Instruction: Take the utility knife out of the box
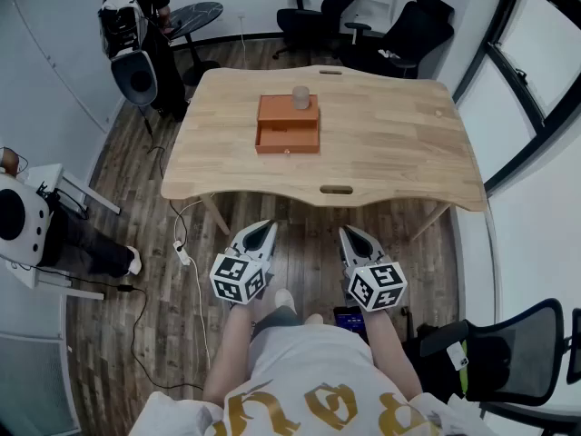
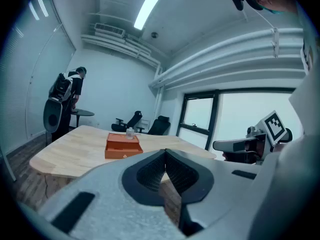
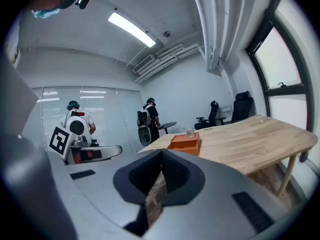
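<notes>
An orange box with a small front drawer stands on the wooden table, a small clear jar on its top. The utility knife is hidden from every view. My left gripper and right gripper hang side by side below the table's near edge, well short of the box, both shut with nothing between the jaws. The left gripper view shows the box far ahead beyond the closed jaw tips. In the right gripper view the box also lies far off past the closed tips.
Office chairs stand behind the table. A person with equipment stands at the back left by a small round table. Another rig is at the left. Cables run over the wooden floor. A chair sits at my right.
</notes>
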Available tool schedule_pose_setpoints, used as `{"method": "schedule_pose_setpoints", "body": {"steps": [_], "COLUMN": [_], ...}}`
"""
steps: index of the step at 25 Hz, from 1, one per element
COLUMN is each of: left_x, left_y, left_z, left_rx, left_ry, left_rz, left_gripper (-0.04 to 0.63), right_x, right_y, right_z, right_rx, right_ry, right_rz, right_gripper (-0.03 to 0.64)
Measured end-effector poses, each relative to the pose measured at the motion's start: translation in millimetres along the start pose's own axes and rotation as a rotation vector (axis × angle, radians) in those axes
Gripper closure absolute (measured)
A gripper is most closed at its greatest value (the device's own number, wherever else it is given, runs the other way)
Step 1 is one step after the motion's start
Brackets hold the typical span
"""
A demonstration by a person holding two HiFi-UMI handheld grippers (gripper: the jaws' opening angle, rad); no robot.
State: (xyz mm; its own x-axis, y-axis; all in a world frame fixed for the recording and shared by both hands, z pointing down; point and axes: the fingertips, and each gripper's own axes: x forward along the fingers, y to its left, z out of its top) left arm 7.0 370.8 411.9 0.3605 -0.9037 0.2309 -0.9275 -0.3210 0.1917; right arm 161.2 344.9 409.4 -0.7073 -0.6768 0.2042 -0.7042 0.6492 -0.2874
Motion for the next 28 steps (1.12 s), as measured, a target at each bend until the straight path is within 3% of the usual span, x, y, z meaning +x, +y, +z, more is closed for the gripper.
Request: {"method": "schedule_pose_setpoints", "body": {"steps": [8, 16, 22, 28], "left_x": [-5.7, 5.4, 37.3, 102.5], "left_y": [0.3, 13.2, 31.3, 71.5], "left_z": [-3.7, -5.3, -7.5, 5.4], "left_rx": [0.002, -0.019, -0.033, -0.037], "left_ry": [0.002, 0.01, 0.02, 0.023], "left_rz": [0.029, 0.053, 0.049, 0.03], "left_gripper": [0.586, 0.586, 0.586, 0.586], "right_x": [-4.5, 3.3, 29.7, 84.2], "right_y": [-12.6, -32.7, -55.7, -97.9], "right_z": [4.2, 0.5, -2.5, 10.0], "right_rx": [0.005, 0.083, 0.093, 0.099], "right_ry": [-0.024, -0.02, 0.001, 0.02], "right_rz": [-0.032, -0.042, -0.059, -0.097], "right_gripper": [0.606, 0.606, 0.606, 0.606]}}
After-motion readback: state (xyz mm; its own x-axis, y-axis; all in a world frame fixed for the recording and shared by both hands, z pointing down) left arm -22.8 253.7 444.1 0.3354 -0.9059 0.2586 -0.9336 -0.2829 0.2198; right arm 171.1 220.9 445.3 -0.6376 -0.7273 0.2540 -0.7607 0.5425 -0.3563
